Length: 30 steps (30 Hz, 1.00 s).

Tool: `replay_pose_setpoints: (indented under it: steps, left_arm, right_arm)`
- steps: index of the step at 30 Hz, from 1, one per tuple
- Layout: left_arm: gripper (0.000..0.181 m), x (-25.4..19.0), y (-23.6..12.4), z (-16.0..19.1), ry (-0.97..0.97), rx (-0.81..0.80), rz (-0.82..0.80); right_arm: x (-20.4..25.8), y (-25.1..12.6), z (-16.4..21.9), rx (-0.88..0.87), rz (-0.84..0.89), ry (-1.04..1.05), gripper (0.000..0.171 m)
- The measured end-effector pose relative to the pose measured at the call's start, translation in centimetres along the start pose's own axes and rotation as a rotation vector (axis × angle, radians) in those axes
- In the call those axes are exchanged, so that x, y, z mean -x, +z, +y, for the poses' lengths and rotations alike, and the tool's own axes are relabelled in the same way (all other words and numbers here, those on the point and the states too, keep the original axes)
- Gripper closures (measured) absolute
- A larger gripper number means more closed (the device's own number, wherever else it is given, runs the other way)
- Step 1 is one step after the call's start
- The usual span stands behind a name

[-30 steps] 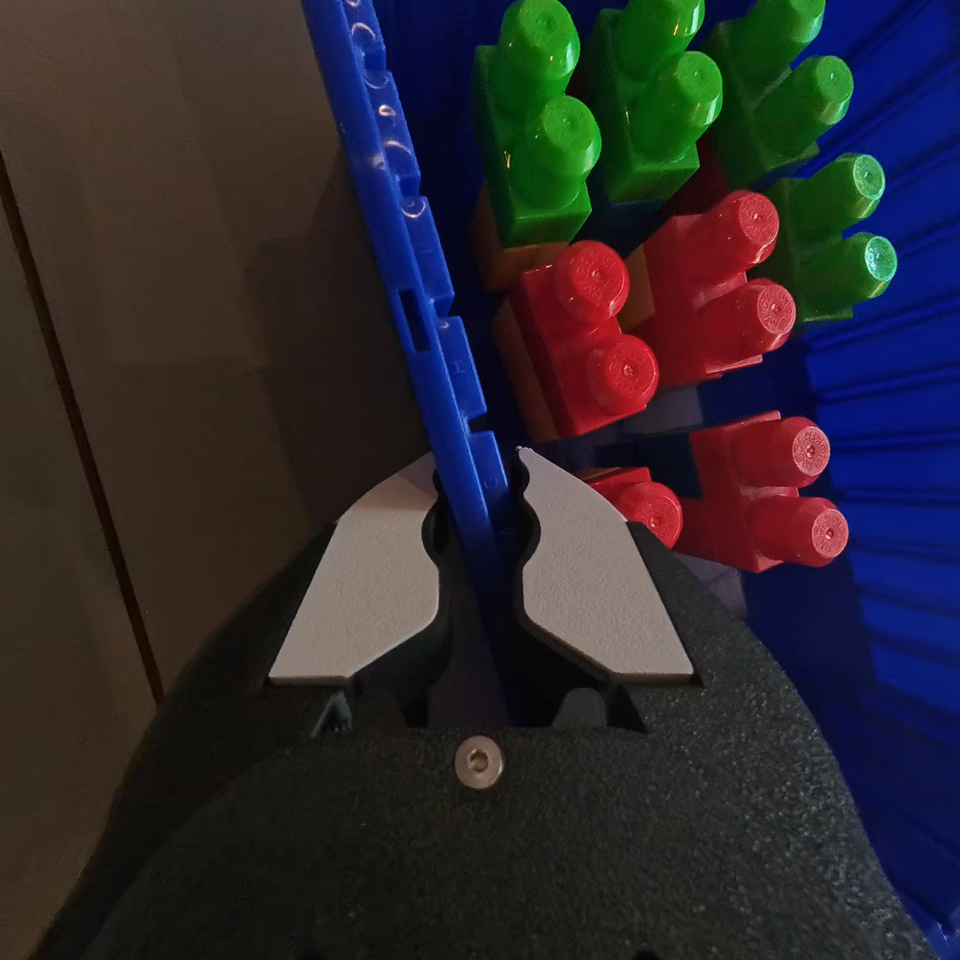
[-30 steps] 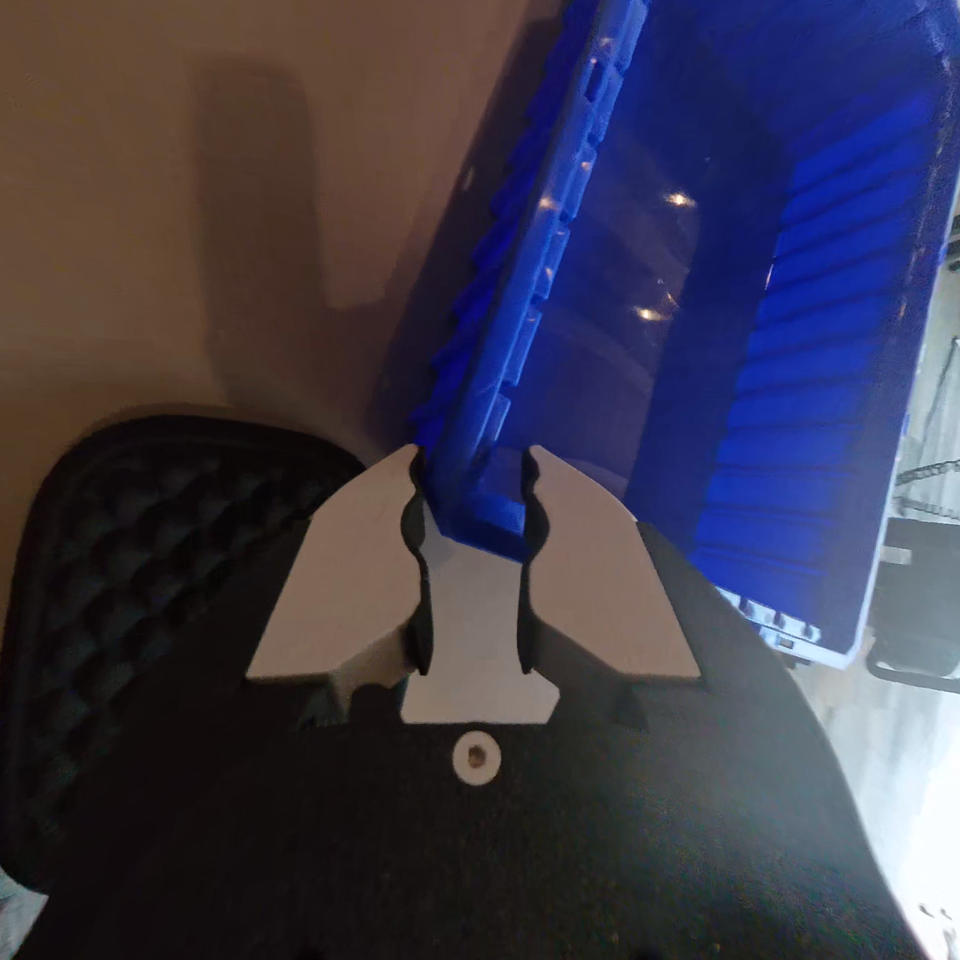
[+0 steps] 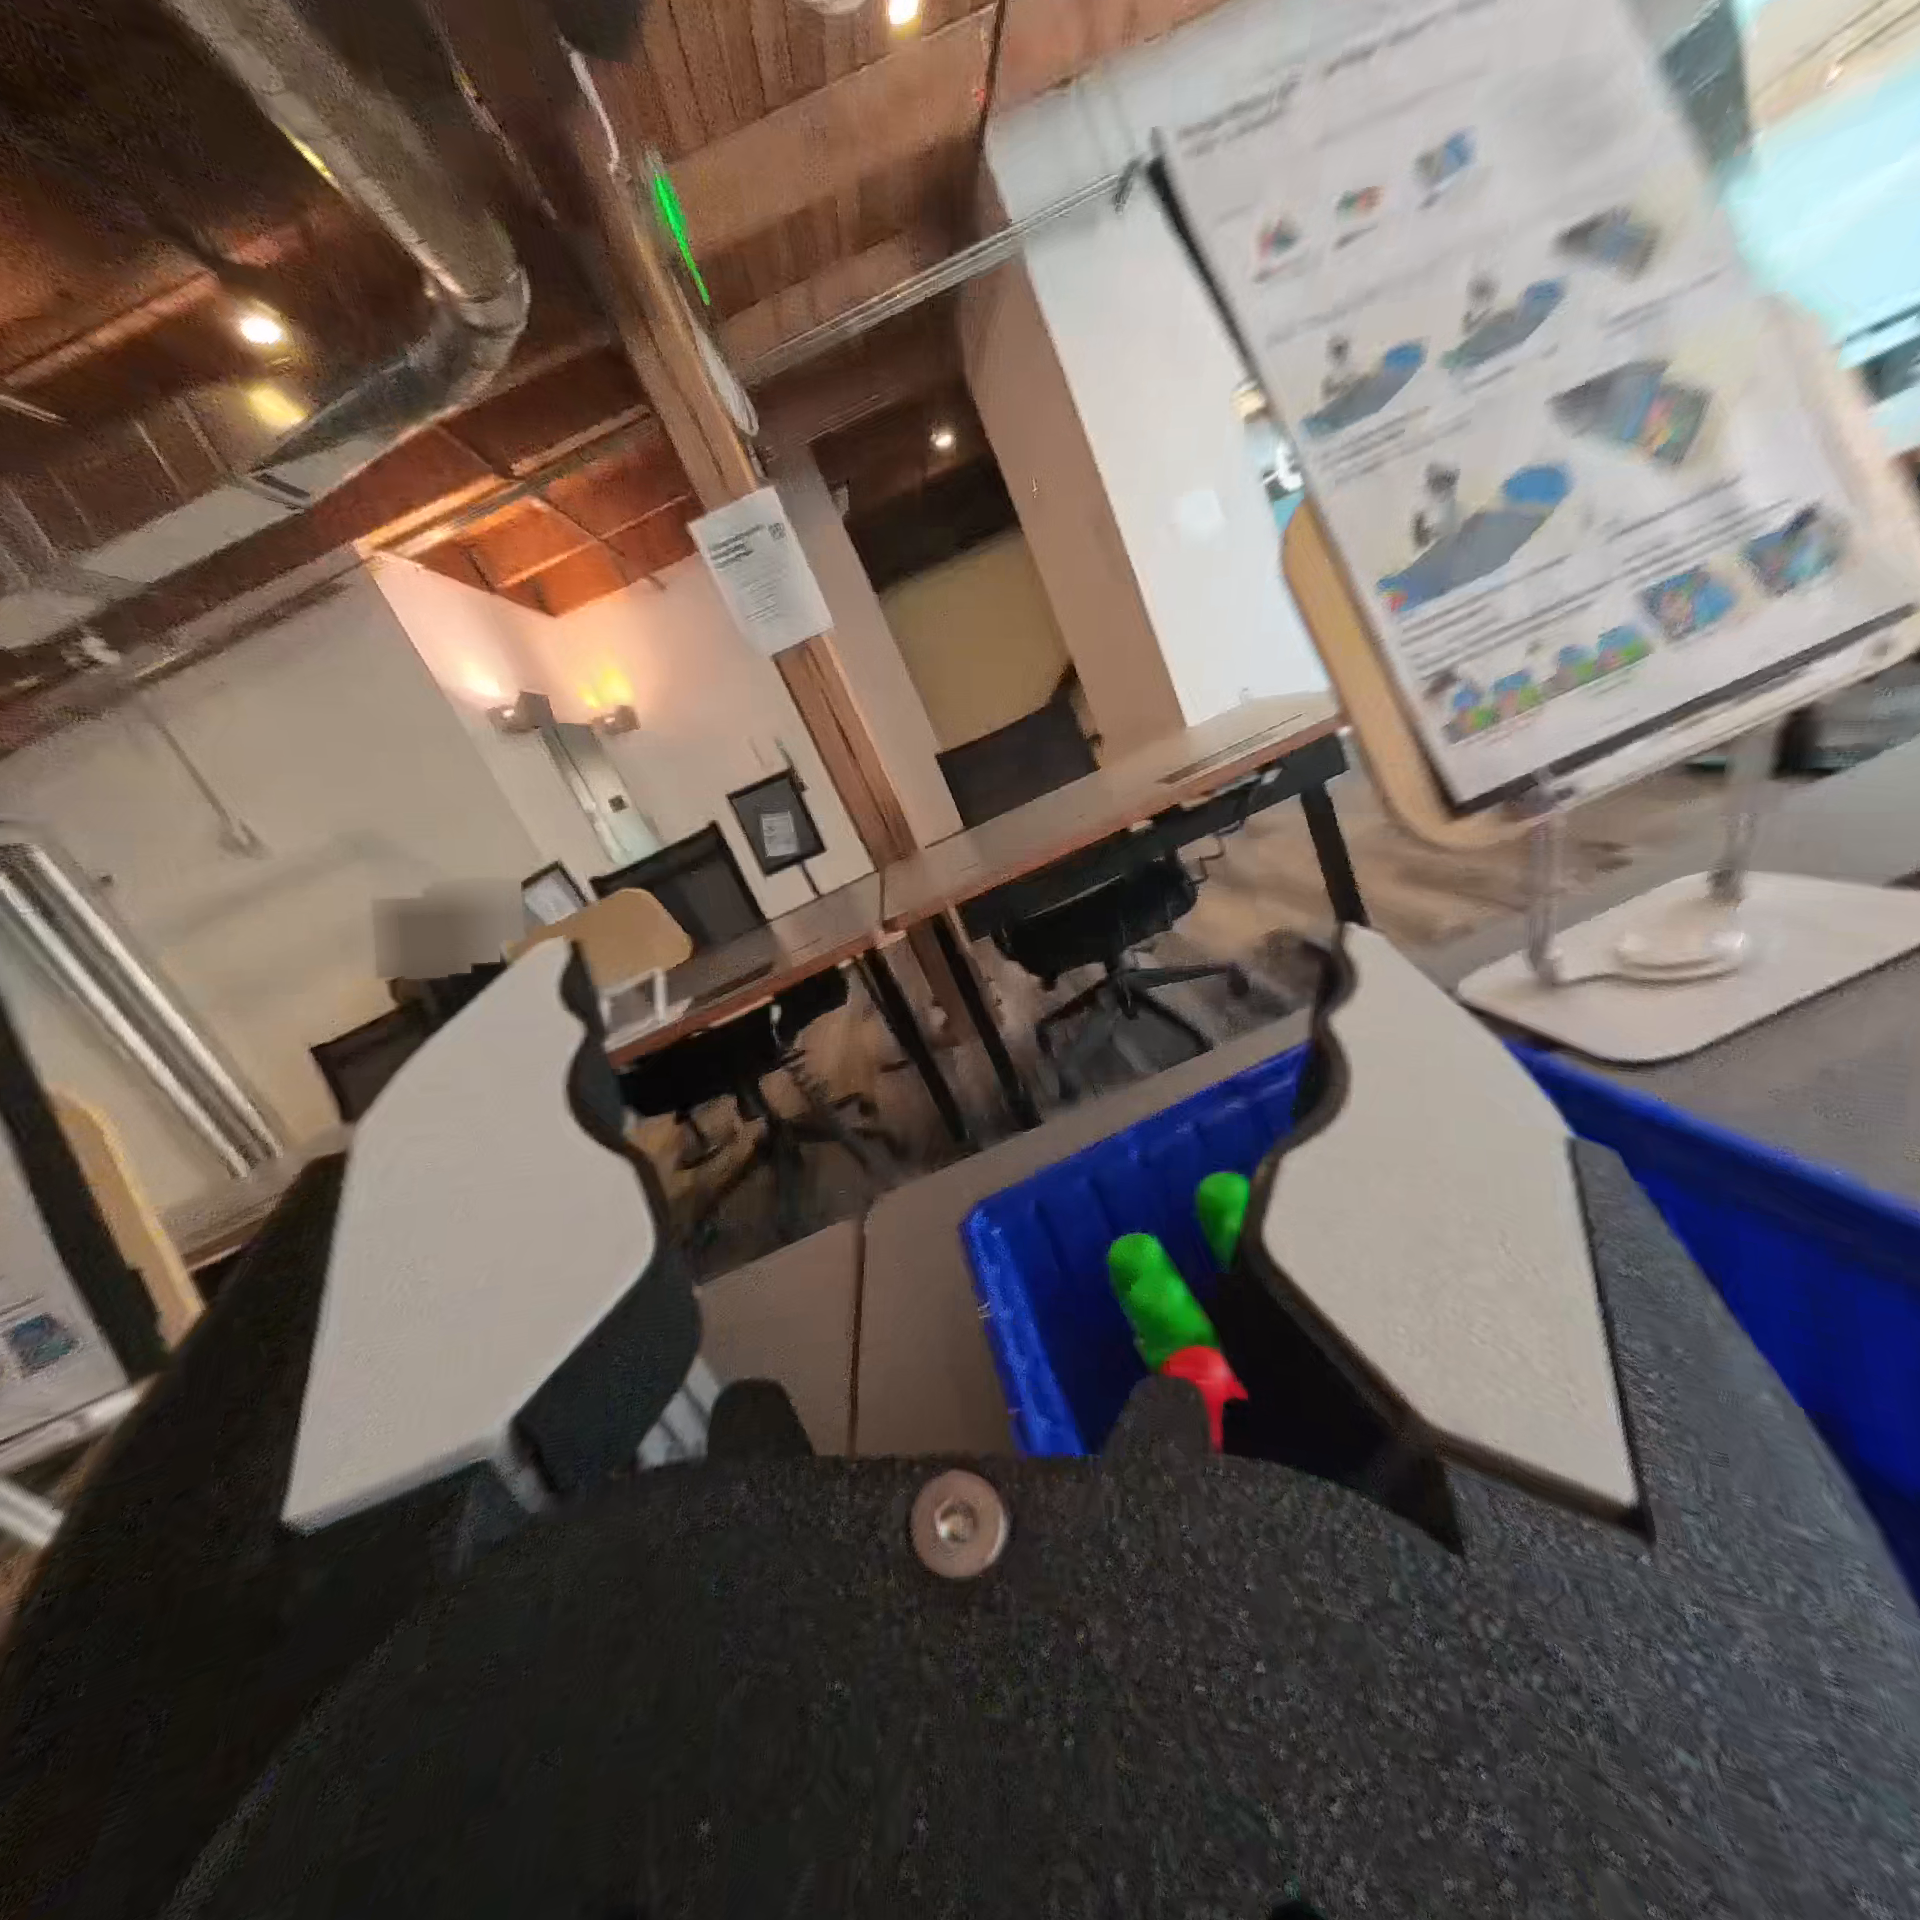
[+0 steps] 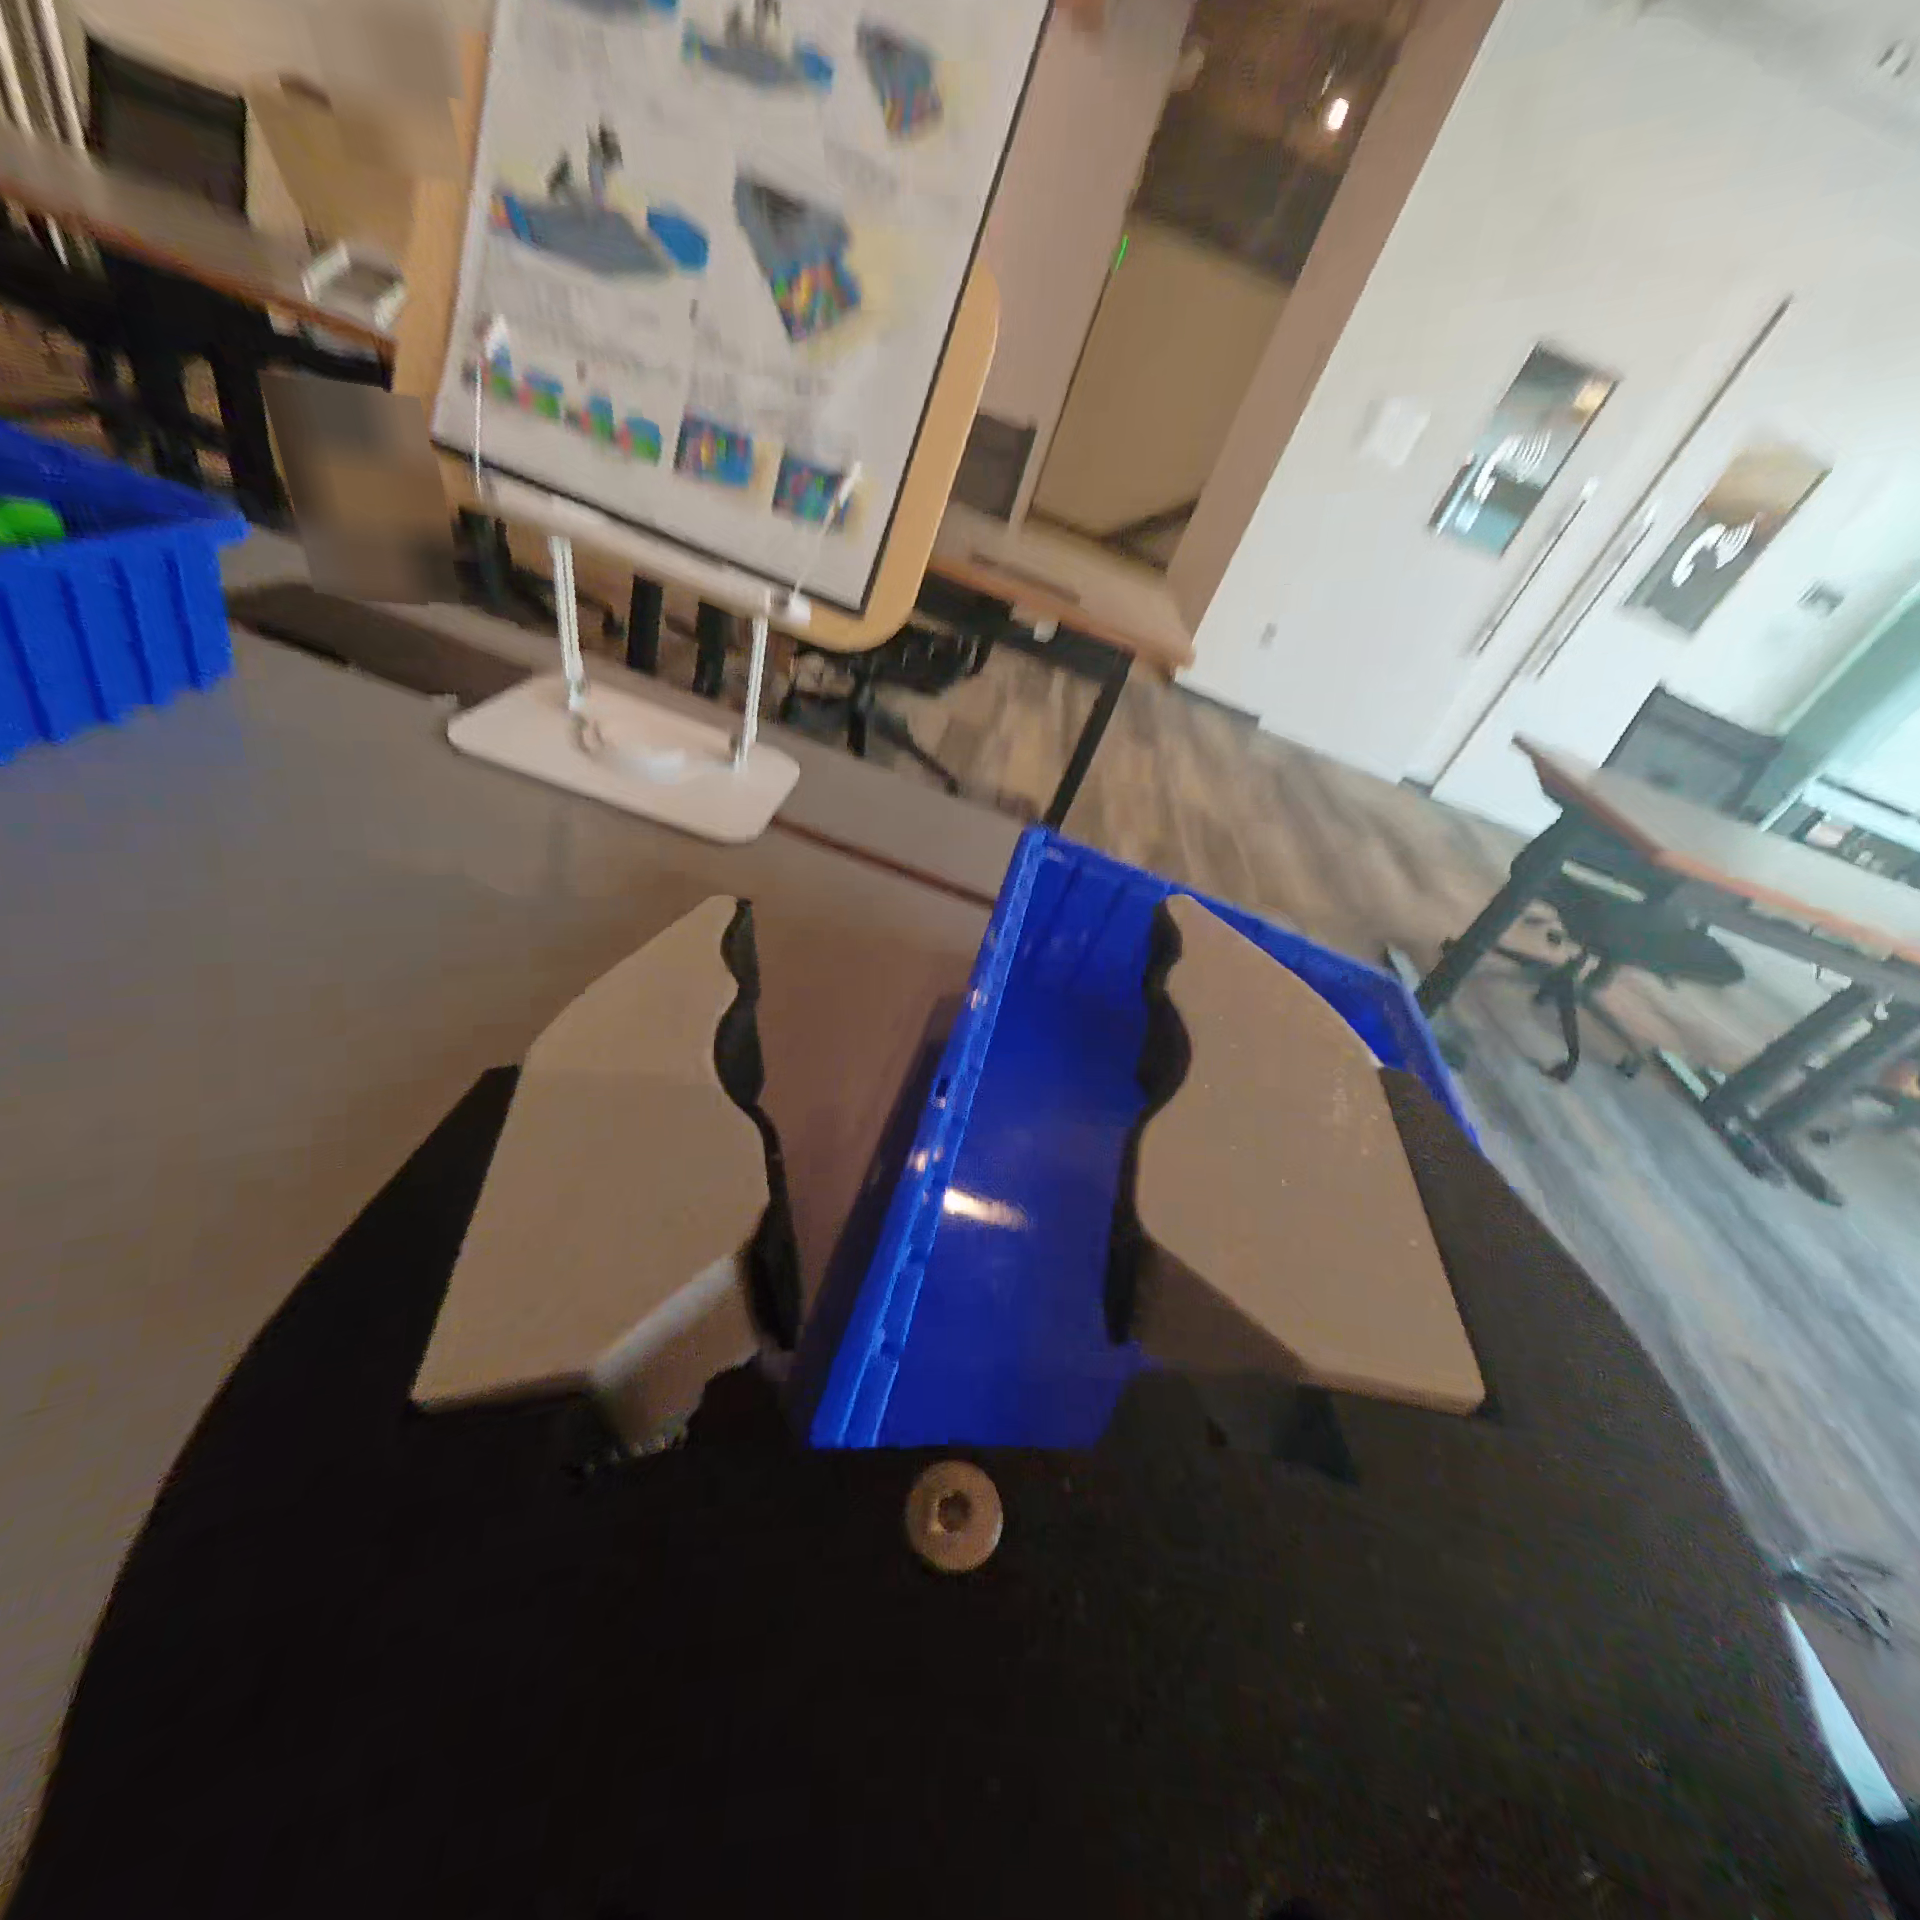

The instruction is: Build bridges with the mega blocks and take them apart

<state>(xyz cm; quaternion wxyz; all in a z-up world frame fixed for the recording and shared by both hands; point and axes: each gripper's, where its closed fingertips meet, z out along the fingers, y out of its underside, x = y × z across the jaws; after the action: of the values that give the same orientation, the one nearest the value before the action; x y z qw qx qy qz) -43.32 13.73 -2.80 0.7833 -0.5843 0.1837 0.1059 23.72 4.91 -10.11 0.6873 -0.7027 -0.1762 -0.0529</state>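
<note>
Now both jaws stand wide apart, gripping nothing. Green and red mega blocks (image 3: 1164, 1309) lie low right of centre in a blue bin (image 3: 1023, 1320), just beyond the left hand-held gripper (image 3: 956, 1049) (the nearer one); the right hand-held gripper (image 4: 951, 997) straddles an empty blue bin's wall (image 4: 935, 1164).

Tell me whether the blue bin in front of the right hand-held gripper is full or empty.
Empty as far as shown: the blue bin shows only bare floor and walls between the open right hand-held gripper fingers; its far end is hidden.

Office rm: white walls (image 4: 1662, 260), wood-beam ceiling (image 3: 831, 156) w/ duct (image 3: 416, 208), desks (image 3: 1091, 810) & black chairs (image 3: 1101, 914), wood floor (image 4: 1299, 810), spotlights lit.
</note>
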Motion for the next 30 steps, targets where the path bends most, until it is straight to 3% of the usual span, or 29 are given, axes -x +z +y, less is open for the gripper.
replay_pose_setpoints:
  steps: [3, 7, 10, 12, 15, 19, 20, 21, 24, 26, 28, 30]
  left_arm:
    - [0.037, -2.3, -1.3, -3.4, -0.007, -0.037, 0.058]
    - [0.038, -5.6, -3.3, -7.5, 0.035, -0.134, 0.115]
    - [0.054, -7.7, -5.1, -10.7, 0.029, -0.268, 0.131]
    - [0.066, -9.4, -6.7, -13.0, 0.029, -0.401, 0.149]
    - [0.088, -12.6, -9.2, -15.5, 0.023, -0.558, 0.225]
    - [0.093, -16.4, -11.4, -17.1, -0.098, -0.638, 0.361]
    - [0.095, -17.0, -11.7, -17.2, -0.116, -0.641, 0.378]
    - [0.099, -17.6, -11.8, -17.2, -0.121, -0.631, 0.385]
    - [0.125, -19.1, -12.0, -16.7, -0.075, -0.582, 0.397]
    - [0.152, -19.4, -12.1, -16.2, -0.057, -0.552, 0.374]
    - [0.181, -19.2, -12.0, -15.6, -0.027, -0.518, 0.331]
    - [0.181, -18.4, -11.9, -15.5, -0.042, -0.52, 0.255]
  right_arm:
    - [-0.3, -0.3, -2.2, -0.129, 0.003, 0.057, 0.095]
    - [-0.5, -1.4, -5.2, -0.336, -0.043, 0.08, 0.08]
    - [-0.6, -2.2, -7.3, -0.451, -0.112, 0.123, 0.052]
    - [-0.7, -2.7, -8.9, -0.536, -0.165, 0.169, 0.025]
    - [-1.0, -4.5, -11.7, -0.746, -0.239, 0.237, 0.024]
    - [-0.3, -5.6, -13.7, -0.876, -0.312, 0.21, 0.025]
    - [0.5, -5.4, -13.7, -0.869, -0.348, 0.165, 0.042]
    - [1.3, -5.0, -13.6, -0.851, -0.386, 0.122, 0.072]
    - [2.1, -4.0, -14.1, -0.862, -0.379, 0.055, 0.099]
    - [2.6, -3.3, -14.5, -0.864, -0.358, -0.002, 0.124]
    - [3.2, -2.6, -14.7, -0.857, -0.345, -0.067, 0.166]
    - [4.0, -2.1, -15.2, -0.883, -0.336, -0.113, 0.171]
